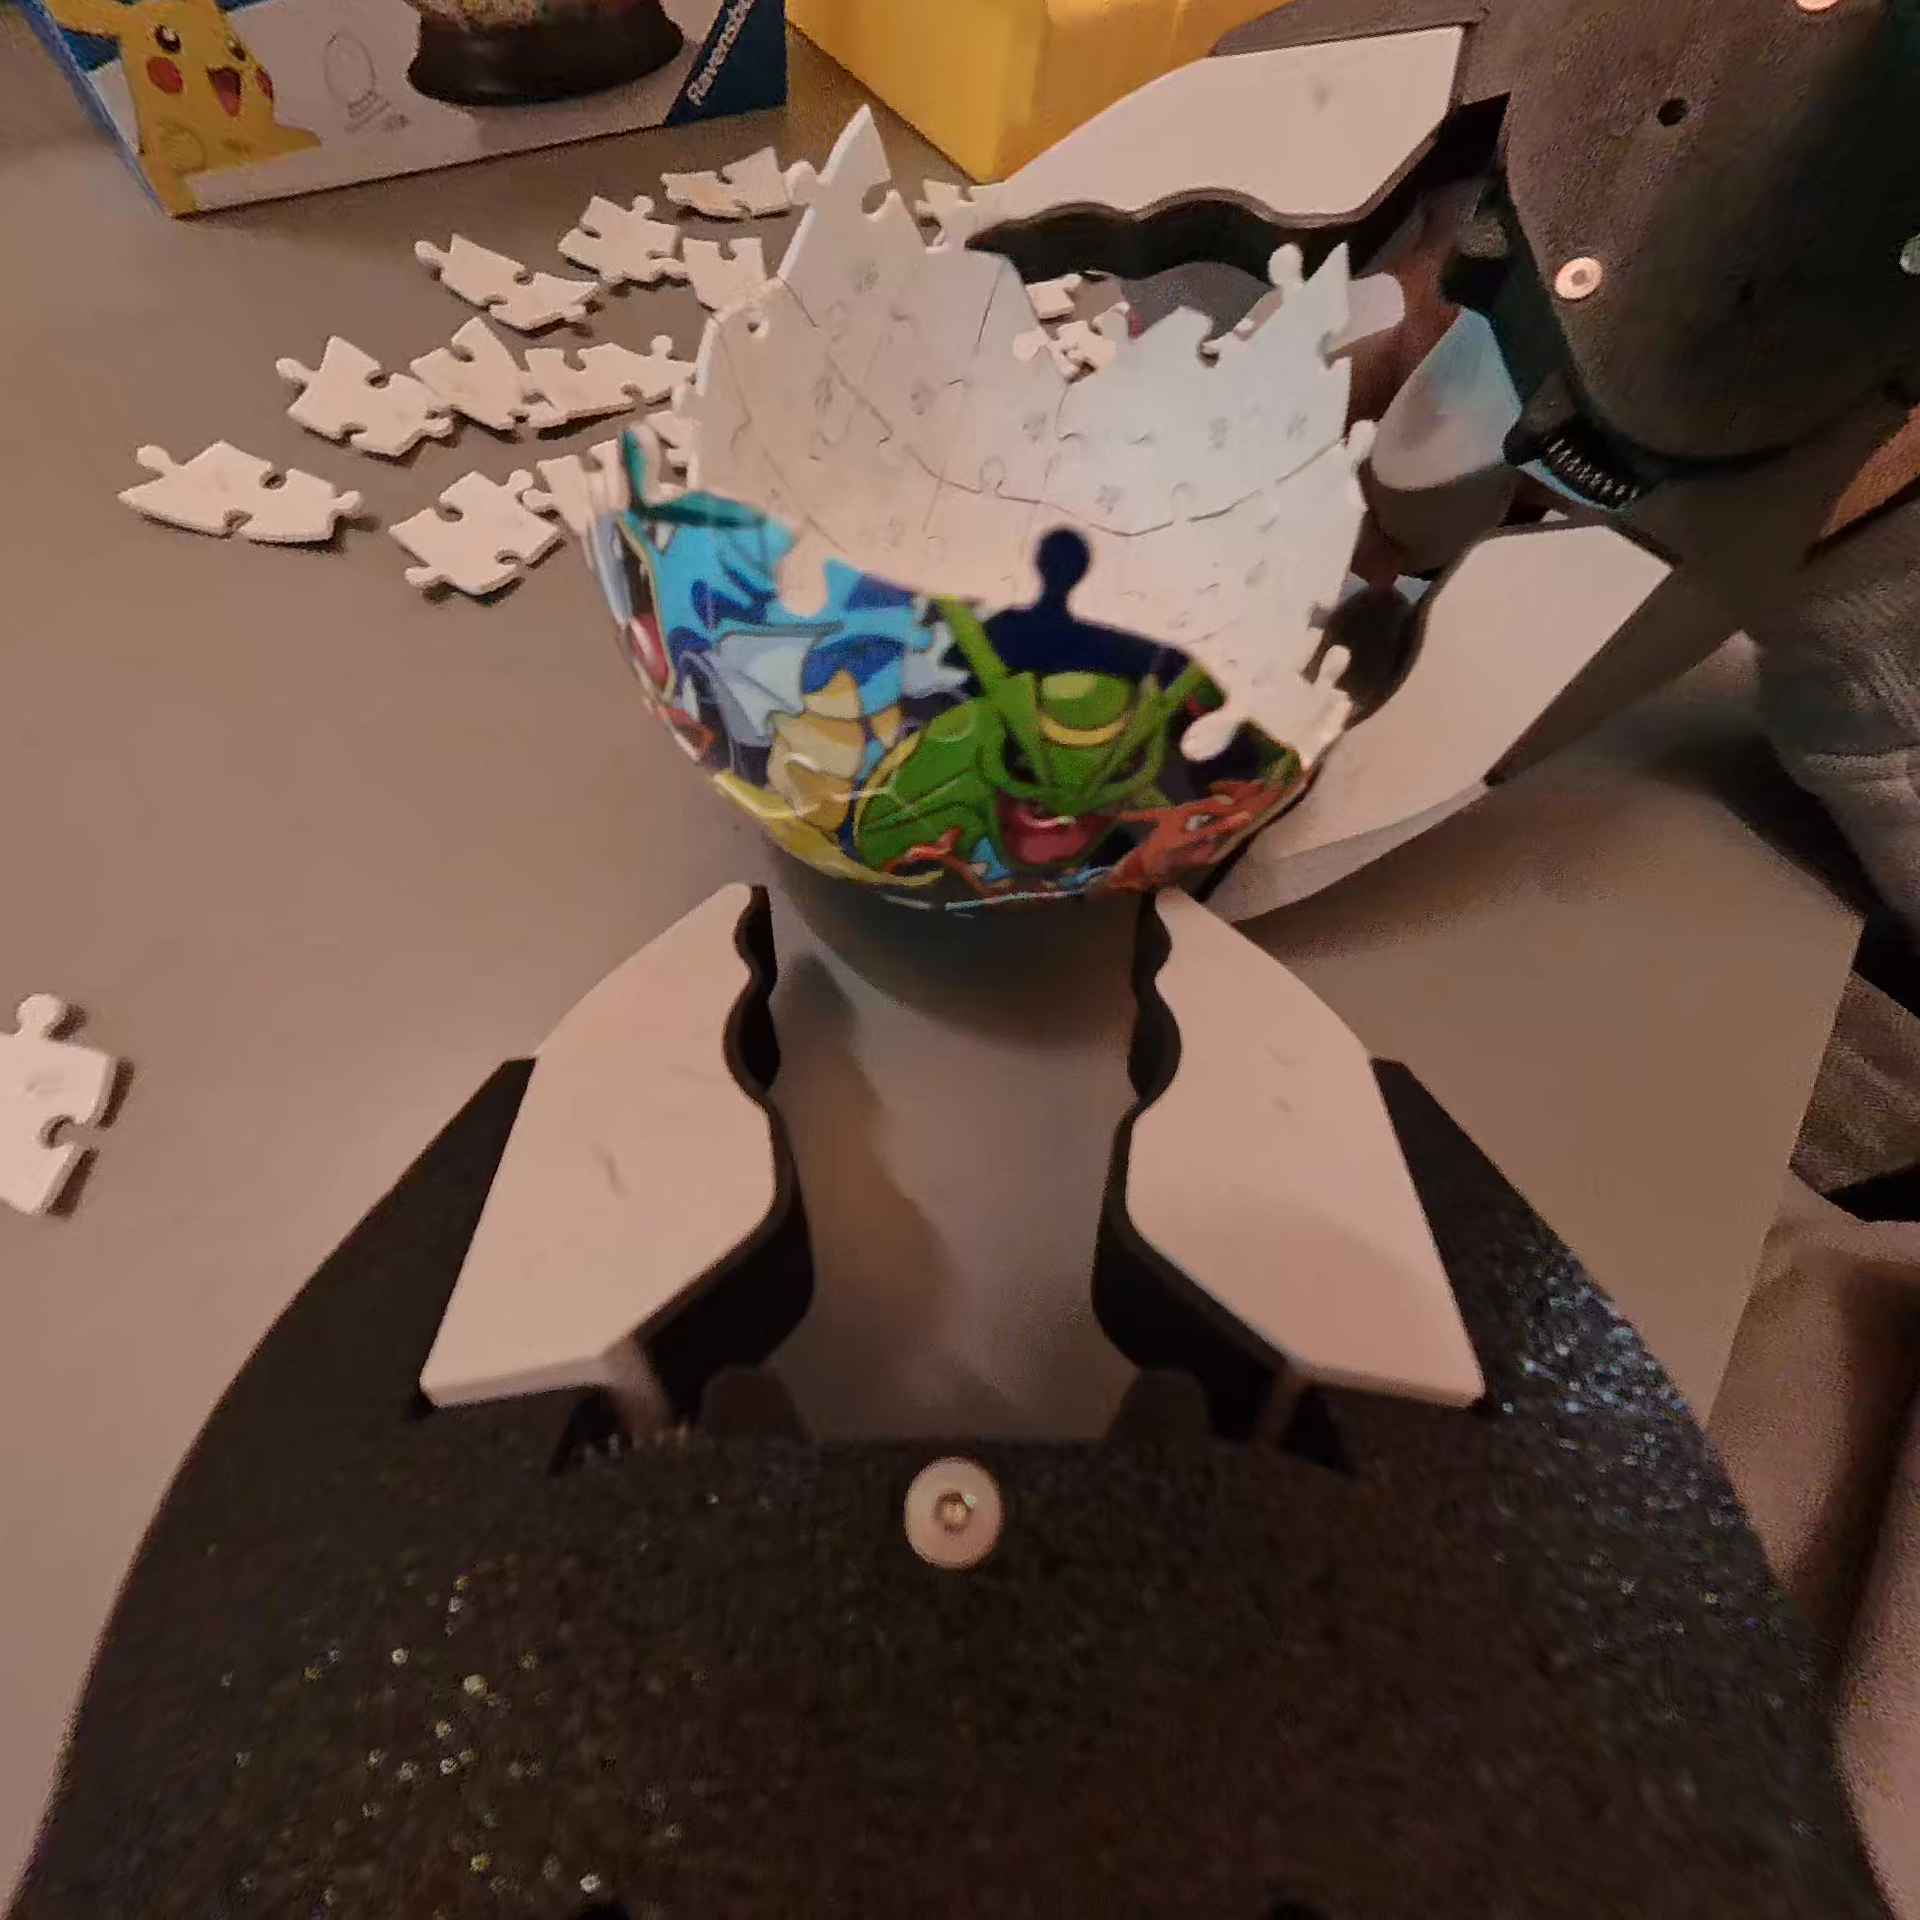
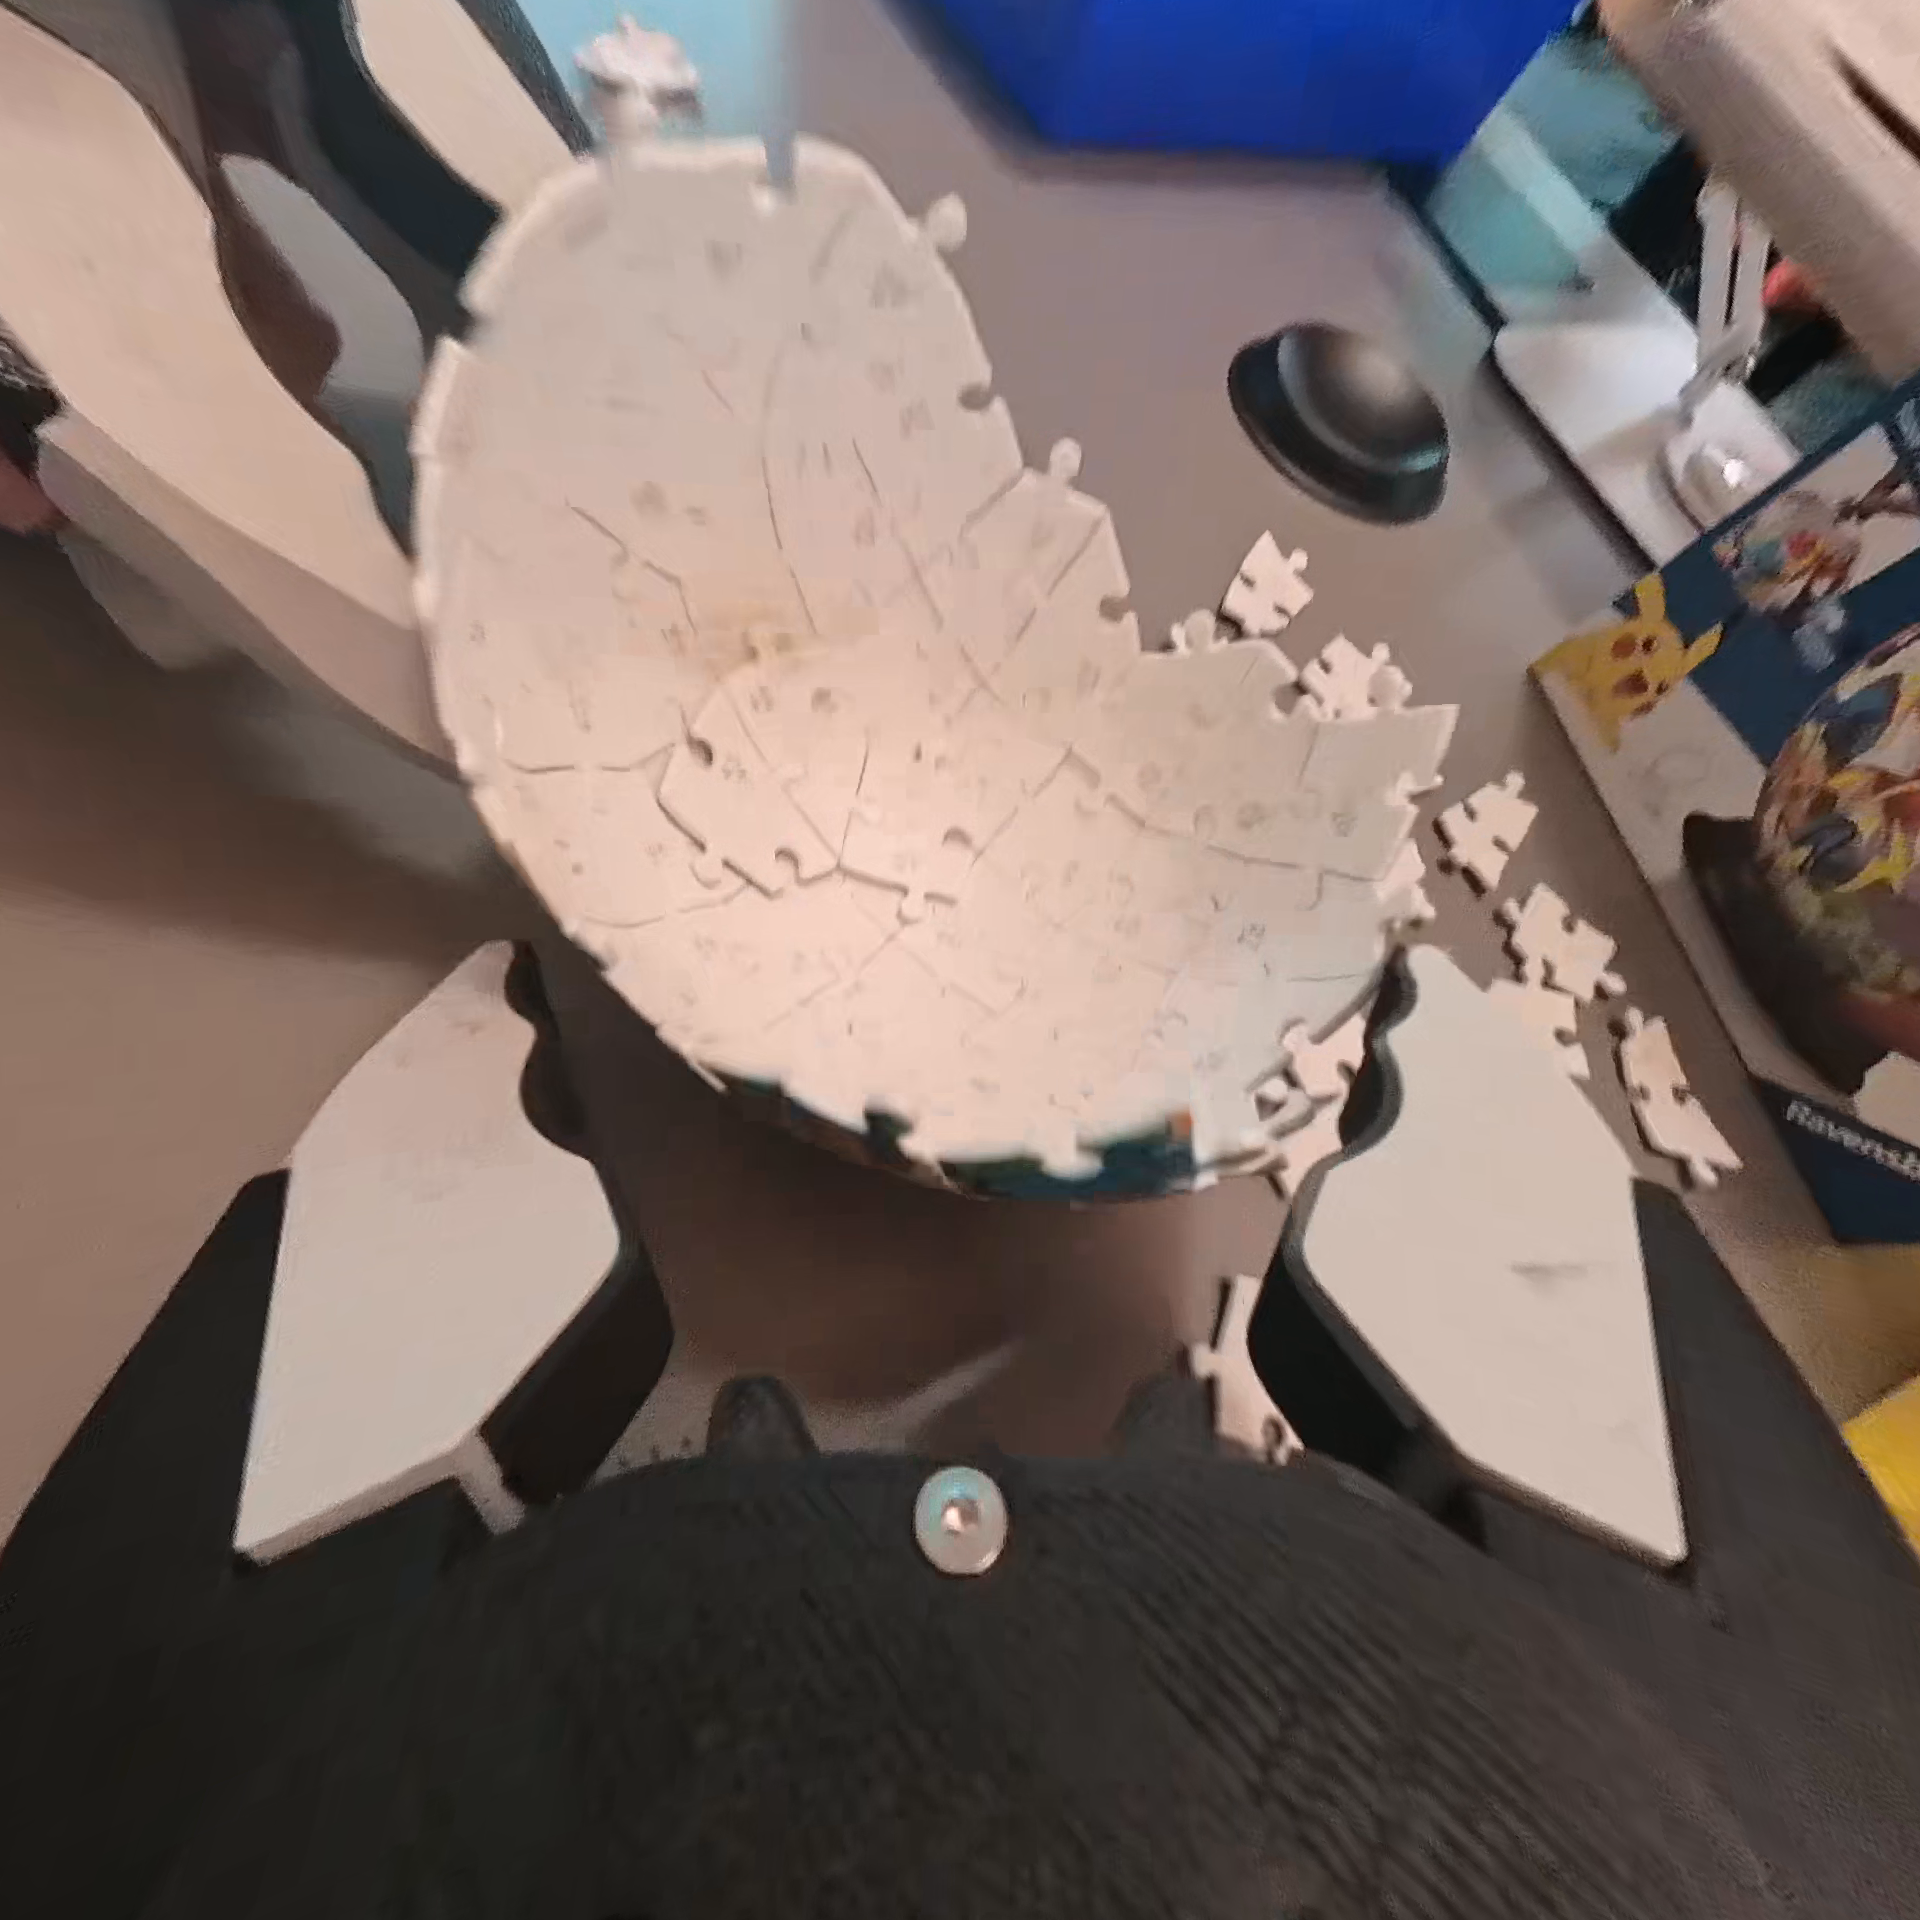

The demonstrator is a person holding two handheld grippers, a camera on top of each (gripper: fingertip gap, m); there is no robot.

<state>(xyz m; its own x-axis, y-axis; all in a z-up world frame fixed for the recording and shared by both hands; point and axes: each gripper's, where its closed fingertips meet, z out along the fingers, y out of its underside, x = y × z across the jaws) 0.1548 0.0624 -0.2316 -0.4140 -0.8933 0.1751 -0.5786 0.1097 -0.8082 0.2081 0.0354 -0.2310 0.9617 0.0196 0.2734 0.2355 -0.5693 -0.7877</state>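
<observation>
A half-built puzzle ball shell point(image 1: 935, 748), colourful outside and white inside point(image 2: 831, 675), sits tilted on the grey table point(image 1: 260, 779). My left gripper point(image 1: 956, 909) is open and empty, its fingertips just short of the shell's lower curve. My right gripper point(image 2: 956, 971) is wide open, with the shell's near rim between its fingertips. Its right finger point(image 2: 1455, 1195) touches the rim. In the left wrist view the right gripper point(image 1: 1112, 561) straddles the shell from the right. The left gripper's fingers point(image 2: 156, 416) show beyond the shell in the right wrist view.
Several loose white puzzle pieces point(image 1: 468, 416) lie behind the shell, one lies apart point(image 1: 42, 1101), and one lies under my right gripper point(image 2: 1236, 1382). The puzzle box point(image 1: 416, 94) and a yellow box point(image 1: 1018, 73) stand at the back. A black round stand point(image 2: 1340, 426) and a blue bin point(image 2: 1247, 62) are farther off.
</observation>
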